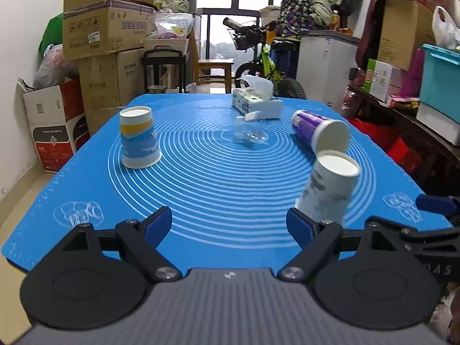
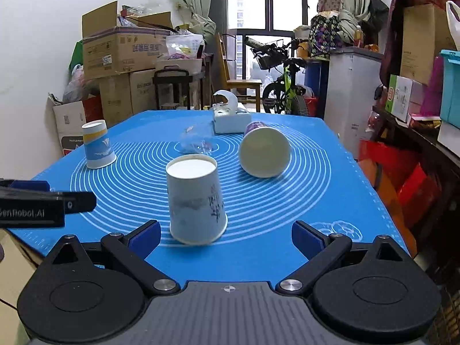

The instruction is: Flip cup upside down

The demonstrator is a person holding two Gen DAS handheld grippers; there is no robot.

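Observation:
A white paper cup point(image 2: 197, 201) stands upside down on the blue mat point(image 2: 273, 215), between my right gripper's open fingers and nearer the left one; it also shows in the left wrist view point(image 1: 327, 189). A purple cup point(image 2: 264, 151) lies on its side behind it, also seen in the left wrist view point(image 1: 319, 132). A blue and yellow cup point(image 1: 139, 137) stands upside down at the left, also in the right wrist view point(image 2: 97, 148). A clear plastic cup point(image 1: 248, 133) lies in the middle. My left gripper point(image 1: 228, 224) is open and empty. My right gripper point(image 2: 225, 237) is open.
A tissue box point(image 1: 257, 102) sits at the mat's far edge. Cardboard boxes point(image 1: 100, 28) stack at the left, a bicycle point(image 1: 264, 54) behind, cluttered shelves point(image 1: 417, 86) at the right. My left gripper's side point(image 2: 31, 204) shows at the right view's left edge.

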